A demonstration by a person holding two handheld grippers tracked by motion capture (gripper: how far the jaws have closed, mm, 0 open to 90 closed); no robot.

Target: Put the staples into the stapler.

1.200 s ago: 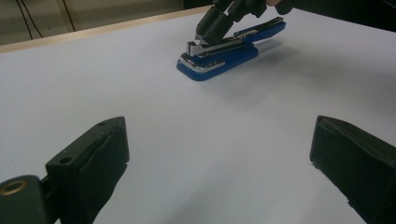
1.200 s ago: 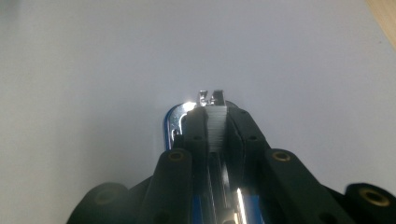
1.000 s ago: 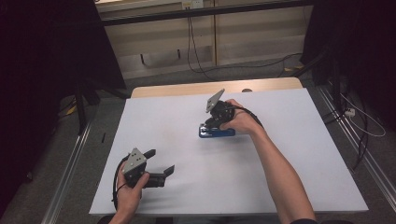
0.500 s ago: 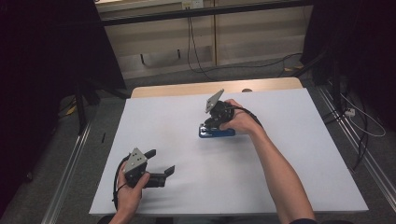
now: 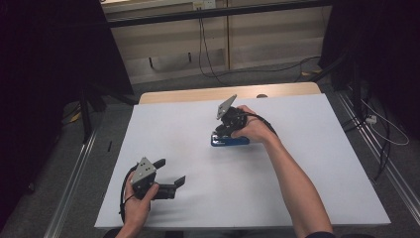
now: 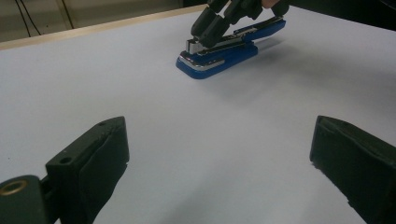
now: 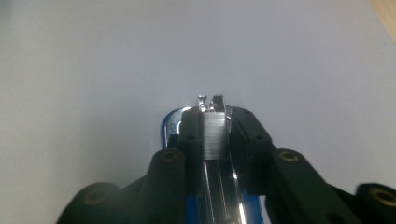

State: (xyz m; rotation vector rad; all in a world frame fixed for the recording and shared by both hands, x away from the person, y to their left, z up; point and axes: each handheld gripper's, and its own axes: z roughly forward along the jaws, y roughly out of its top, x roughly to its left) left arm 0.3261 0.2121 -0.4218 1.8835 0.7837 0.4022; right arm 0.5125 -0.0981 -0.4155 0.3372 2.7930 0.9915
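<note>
The table (image 5: pixel 317 163) is covered by a white sheet, with a strip of bare wood showing along its far edge. On the sheet, a little toward the far edge and close to the middle between the left and right edges, lies a blue stapler (image 5: pixel 229 141) — its base flat on the surface, its long side running roughly parallel to the far edge. In the left gripper view the stapler (image 6: pixel 229 46) shows its chrome magazine above the blue base, with the metal front end pointing to the left of that view. The right gripper (image 5: pixel 224 130), held in the person's right hand (image 5: pixel 253 128), comes down on the stapler from above; in the right gripper view its black jaws sit on either side of the silver metal top at the stapler's (image 7: pixel 211 133) front end, the pads against it, so the jaws are clamped on the stapler. They have just been opening a little, with the stapler between them. The left gripper (image 5: pixel 171 172), in the person's left hand (image 5: pixel 136 203), rests near the near left corner of the table, well apart from the stapler — its jaws stand wide apart with bare white sheet between them, pointing toward the middle of the table.
</note>
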